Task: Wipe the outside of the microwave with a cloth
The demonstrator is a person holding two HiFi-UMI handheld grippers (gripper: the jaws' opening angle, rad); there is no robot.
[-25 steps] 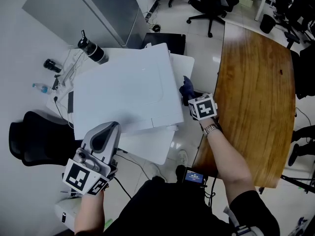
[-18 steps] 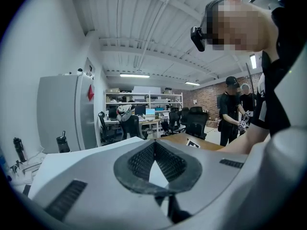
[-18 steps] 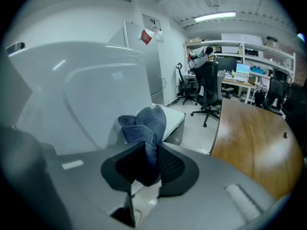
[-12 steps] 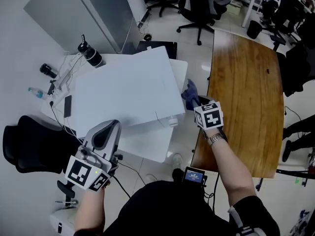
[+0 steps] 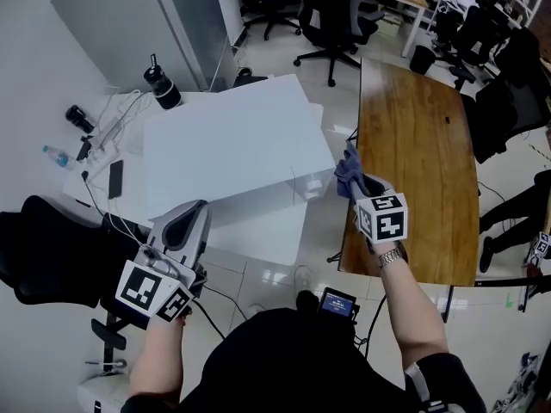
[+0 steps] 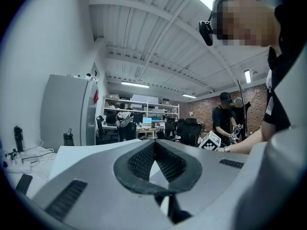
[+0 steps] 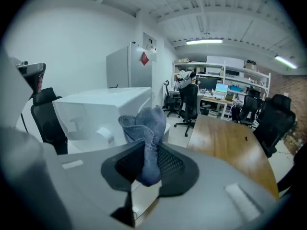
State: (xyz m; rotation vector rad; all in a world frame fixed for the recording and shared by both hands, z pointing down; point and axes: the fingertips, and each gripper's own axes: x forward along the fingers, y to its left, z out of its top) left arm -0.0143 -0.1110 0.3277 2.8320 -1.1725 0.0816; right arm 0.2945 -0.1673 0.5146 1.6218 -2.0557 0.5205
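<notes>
Wiping step, we judge: our right hand-held gripper (image 7: 146, 161) clamps the blue cloth (image 7: 144, 126) beside the microwave (image 5: 231, 143), left hand-held gripper (image 6: 154, 151) closed, empty; next, press cloth onto its side.

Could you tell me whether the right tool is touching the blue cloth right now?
Touching. The right gripper view shows the blue cloth pinched between the pads of the right tool, its bunched end sticking out beyond them.
</notes>
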